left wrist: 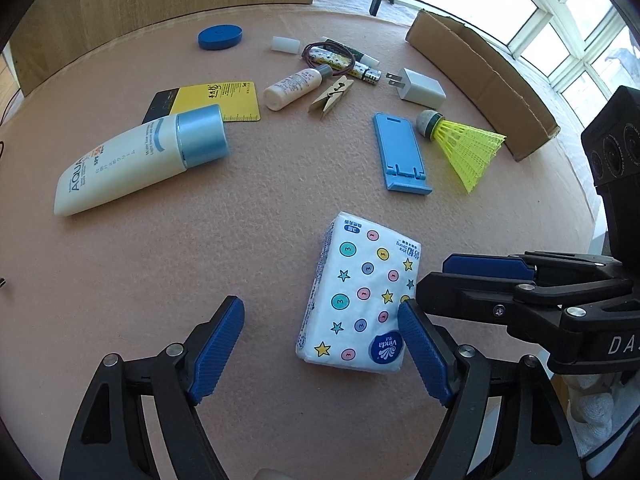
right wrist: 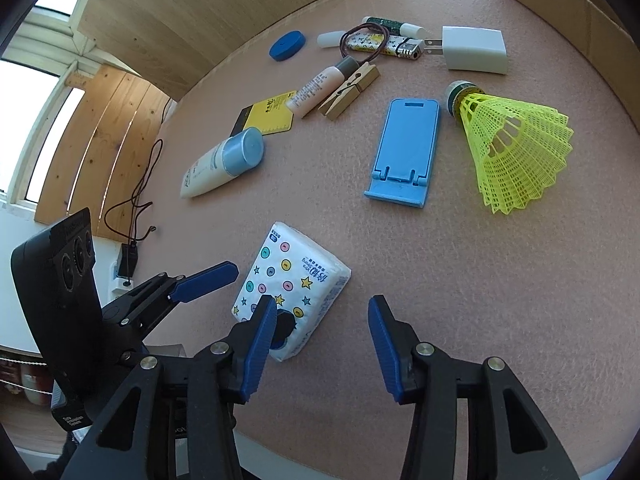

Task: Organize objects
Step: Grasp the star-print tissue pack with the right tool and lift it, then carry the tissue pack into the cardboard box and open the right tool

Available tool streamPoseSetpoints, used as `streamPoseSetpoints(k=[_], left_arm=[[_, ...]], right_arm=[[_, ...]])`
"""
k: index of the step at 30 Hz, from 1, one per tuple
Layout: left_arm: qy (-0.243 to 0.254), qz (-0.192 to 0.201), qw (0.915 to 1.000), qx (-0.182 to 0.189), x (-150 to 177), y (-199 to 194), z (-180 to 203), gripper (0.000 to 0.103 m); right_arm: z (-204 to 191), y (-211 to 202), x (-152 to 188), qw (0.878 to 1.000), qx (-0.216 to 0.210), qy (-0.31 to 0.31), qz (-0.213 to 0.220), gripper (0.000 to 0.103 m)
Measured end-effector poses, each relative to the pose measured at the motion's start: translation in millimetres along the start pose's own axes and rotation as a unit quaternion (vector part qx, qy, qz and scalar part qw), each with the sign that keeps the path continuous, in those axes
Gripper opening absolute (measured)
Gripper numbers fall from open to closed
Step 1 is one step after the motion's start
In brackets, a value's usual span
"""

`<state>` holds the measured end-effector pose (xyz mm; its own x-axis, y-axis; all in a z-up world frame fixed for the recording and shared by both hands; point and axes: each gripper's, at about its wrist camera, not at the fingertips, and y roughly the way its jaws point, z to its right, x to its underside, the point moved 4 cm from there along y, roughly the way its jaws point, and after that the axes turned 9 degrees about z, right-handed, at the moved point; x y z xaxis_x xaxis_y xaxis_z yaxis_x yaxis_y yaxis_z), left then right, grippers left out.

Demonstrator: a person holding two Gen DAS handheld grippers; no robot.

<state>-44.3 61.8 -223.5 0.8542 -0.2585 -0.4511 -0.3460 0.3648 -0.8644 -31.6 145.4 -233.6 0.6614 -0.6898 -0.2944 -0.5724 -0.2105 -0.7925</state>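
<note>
A white tissue pack (left wrist: 360, 296) with stars and dots lies on the pink felt table (left wrist: 240, 240), just ahead of both grippers; it also shows in the right wrist view (right wrist: 294, 280). My left gripper (left wrist: 320, 340) is open and empty, its right finger beside the pack's near corner. My right gripper (right wrist: 322, 328) is open and empty, its left finger over the pack's near end. Further off lie a sunscreen tube (left wrist: 140, 160), a blue phone stand (left wrist: 400, 156), a yellow shuttlecock (left wrist: 460, 140), a white charger (left wrist: 420, 88), a clothespin (left wrist: 332, 98) and a small bottle (left wrist: 294, 88).
A cardboard box (left wrist: 480, 72) stands at the back right. A blue lid (left wrist: 220, 37), a yellow card (left wrist: 216, 100), a lighter (left wrist: 344, 62) with a hair tie and a white cap (left wrist: 285, 45) lie at the back. Wooden panels rise behind the table.
</note>
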Motion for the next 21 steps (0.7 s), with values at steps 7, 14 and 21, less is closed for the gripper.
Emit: streamPoseSetpoints(k=[7,14,21], left_arm=[[0.022,-0.008,0.9995,0.021,5.6,4.5,10.5,0.077],[0.028,-0.004,0.9988,0.039,8.6,8.3,30.2,0.059],[0.017,0.004,0.9992,0.037,9.4,7.1,36.8,0.057]], right_arm=[[4.6,3.3,0.9,0.999,-0.023,0.031,-0.012,0.042],[-5.3,10.6,7.6,1.000,-0.011,0.002,-0.024,0.036],[-15.9,10.4,9.0,0.999,0.006,-0.045,-0.018,0.029]])
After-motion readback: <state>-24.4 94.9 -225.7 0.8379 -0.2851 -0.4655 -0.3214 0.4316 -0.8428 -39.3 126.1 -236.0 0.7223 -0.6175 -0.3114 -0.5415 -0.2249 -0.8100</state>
